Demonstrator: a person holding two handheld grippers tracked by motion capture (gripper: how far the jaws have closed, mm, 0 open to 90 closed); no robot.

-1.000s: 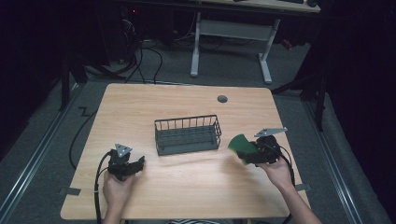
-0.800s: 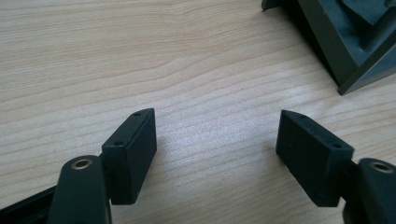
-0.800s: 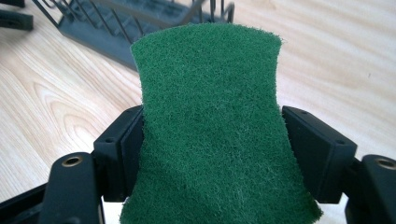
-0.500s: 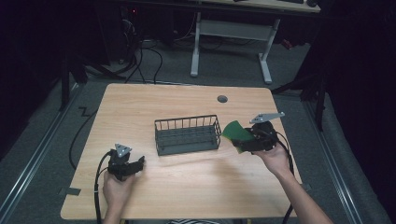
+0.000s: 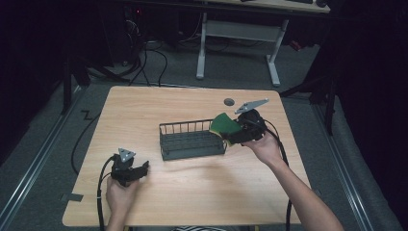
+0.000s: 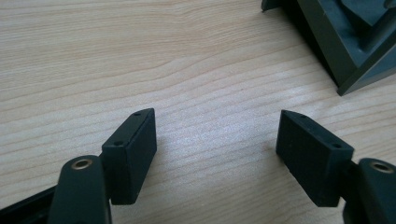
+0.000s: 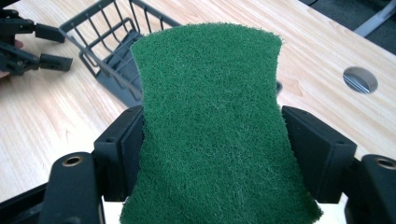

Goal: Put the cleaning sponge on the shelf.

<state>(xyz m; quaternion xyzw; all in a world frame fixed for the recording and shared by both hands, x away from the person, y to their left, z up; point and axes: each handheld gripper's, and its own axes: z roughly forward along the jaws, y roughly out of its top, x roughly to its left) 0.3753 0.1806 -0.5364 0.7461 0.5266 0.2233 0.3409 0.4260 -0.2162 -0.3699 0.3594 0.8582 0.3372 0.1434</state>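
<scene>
Since the earlier frames, the right gripper (image 5: 230,136) has carried the sponge (image 5: 225,124) up and across from the table's right side to the right end of the basket (image 5: 191,147); the left gripper (image 5: 142,171) has kept its place.

High view: the sponge, green on top with a yellow edge, sits clamped in the right gripper and hangs over the basket's right end rim, above the wire. The basket stands near the middle of the table (image 5: 202,192), long side across. The left gripper rests low at the near left of the table, well apart from the basket, held by the person's left hand (image 5: 120,195). A round grommet (image 5: 229,101) lies in the tabletop beyond the basket.

Left gripper view: its jaws stand wide with bare wood between them. A corner of the basket (image 6: 348,56) shows at the upper right, clear of the pads.

Right gripper view: the sponge (image 7: 212,126) stands between the two pads (image 7: 122,149), which press on its narrow waist from both sides, green face toward the camera. Beyond it lies the basket (image 7: 109,56), with the left gripper (image 7: 58,46) farther off at the upper left and the grommet (image 7: 358,79) at the right.
</scene>
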